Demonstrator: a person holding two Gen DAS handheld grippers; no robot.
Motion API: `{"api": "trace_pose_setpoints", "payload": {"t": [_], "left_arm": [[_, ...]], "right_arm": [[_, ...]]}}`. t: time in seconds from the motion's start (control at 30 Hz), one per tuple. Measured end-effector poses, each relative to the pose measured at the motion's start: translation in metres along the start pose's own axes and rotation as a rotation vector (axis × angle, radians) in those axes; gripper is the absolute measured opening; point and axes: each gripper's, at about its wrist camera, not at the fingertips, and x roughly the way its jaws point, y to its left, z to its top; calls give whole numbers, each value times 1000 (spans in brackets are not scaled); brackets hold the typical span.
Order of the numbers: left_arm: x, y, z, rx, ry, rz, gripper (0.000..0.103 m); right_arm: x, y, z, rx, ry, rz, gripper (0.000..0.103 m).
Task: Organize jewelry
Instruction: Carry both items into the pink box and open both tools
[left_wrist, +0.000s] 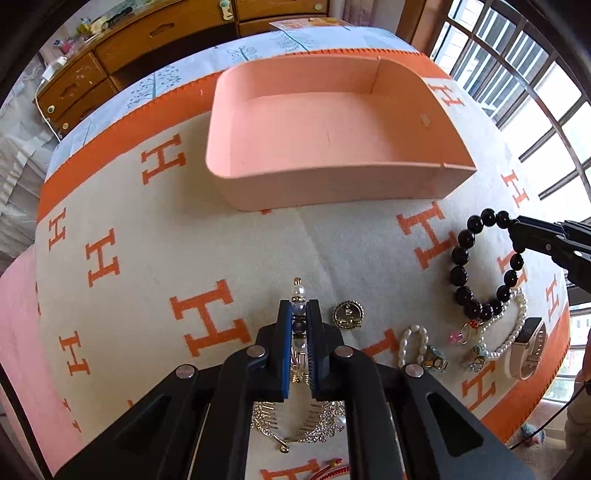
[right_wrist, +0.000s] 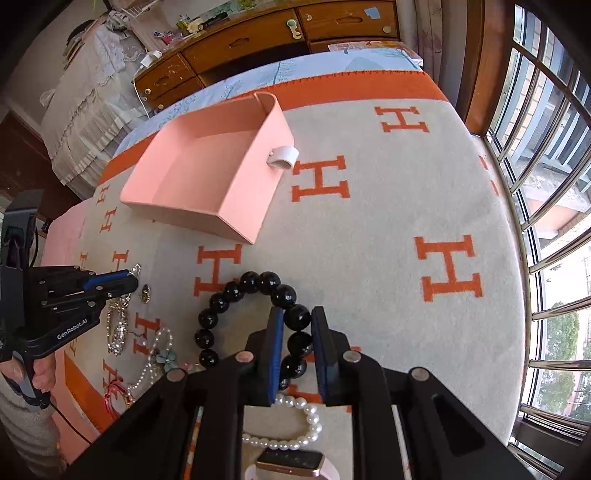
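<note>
An empty pink tray (left_wrist: 384, 184) lies on the cream and orange H-patterned blanket (left_wrist: 155, 240), beyond the jewelry; it also shows in the right wrist view (right_wrist: 243, 206). My left gripper (left_wrist: 299, 314) is shut on a pearl and crystal hair clip (left_wrist: 298, 295), its bead end sticking out past the fingertips. My right gripper (right_wrist: 297, 317) is shut on a black bead bracelet (right_wrist: 236, 291), gripping its right side. The same bracelet (left_wrist: 460, 273) and right gripper (left_wrist: 517, 230) show at the right of the left wrist view.
Loose jewelry lies near the blanket's front: a gold brooch (left_wrist: 348, 314), pearl earrings (left_wrist: 413, 341), a pearl bracelet (right_wrist: 291, 424), a pink smartwatch (right_wrist: 290, 463), silver hair combs (left_wrist: 295, 421), a red cord (left_wrist: 332, 469). A white ring (right_wrist: 282, 157) sits beside the tray.
</note>
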Motion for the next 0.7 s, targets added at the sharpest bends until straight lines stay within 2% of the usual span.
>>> {"api": "trace_pose_setpoints", "payload": {"t": [0.23,0.37,0.5,0.6,0.7], "left_arm": [[-57,10,12,-57,-140,-9,5],[-79,9,31,-83,-234,4,5],[-73,7,55,-95,-279,9,5],[-54,7,70,-116,-278,11,5],[-30,8,79,-133,-272,14,5]], "right_arm": [[-46,29,24,-40,-117,46,15],[-64,45,44,-45,-193,57,15],[-78,61,67,-28,-271,80,15],[-77,71,80,-21,-316,83,15],[-62,78,92,-18,-304,87,15]]}}
